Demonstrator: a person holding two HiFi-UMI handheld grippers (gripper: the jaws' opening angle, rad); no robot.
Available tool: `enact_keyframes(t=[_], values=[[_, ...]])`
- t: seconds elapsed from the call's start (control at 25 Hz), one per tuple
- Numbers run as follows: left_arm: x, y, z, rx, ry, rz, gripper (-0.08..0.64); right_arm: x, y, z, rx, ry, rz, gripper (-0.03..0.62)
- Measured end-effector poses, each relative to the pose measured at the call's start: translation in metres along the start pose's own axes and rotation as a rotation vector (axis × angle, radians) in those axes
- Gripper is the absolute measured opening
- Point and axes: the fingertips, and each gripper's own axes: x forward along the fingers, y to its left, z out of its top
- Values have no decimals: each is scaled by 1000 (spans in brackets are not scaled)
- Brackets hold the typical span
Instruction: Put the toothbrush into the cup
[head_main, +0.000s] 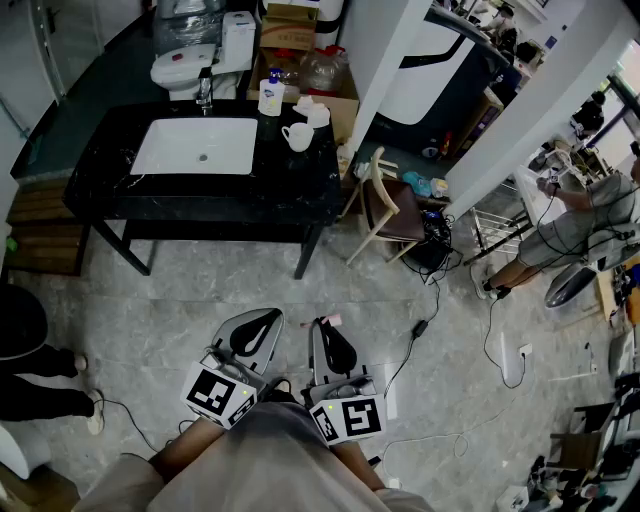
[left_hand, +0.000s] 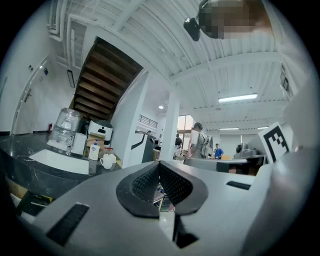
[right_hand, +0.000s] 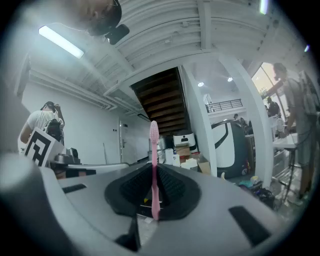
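Head view, from the left: a glossy black surface (head_main: 100, 180) carries a white rectangular basin (head_main: 195, 146). Next comes a white bottle (head_main: 270, 98) whose blue label is too small to read, then the white handled cup (head_main: 297, 136) near the right end. Lower down, over the grey marbled floor (head_main: 200, 290), the left gripper (head_main: 258, 330) has its jaws pressed together on nothing, the ridged black pads meeting. Its cube (head_main: 220, 393) bears a black-and-white square marker with no lettering. Just beside it, the right gripper (head_main: 335, 345) has its jaws closed on the pink plastic toothbrush (right_hand: 154, 165). The handle is pinched between the textured pads, with the bristled head upright above them. The toothbrush is well apart from the cup.
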Motion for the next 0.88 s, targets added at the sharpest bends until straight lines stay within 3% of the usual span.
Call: enact_keyframes(t=[0.88], values=[[24, -41, -25, 14, 65, -18, 11, -30, -41, -6, 65, -9, 22, 37]])
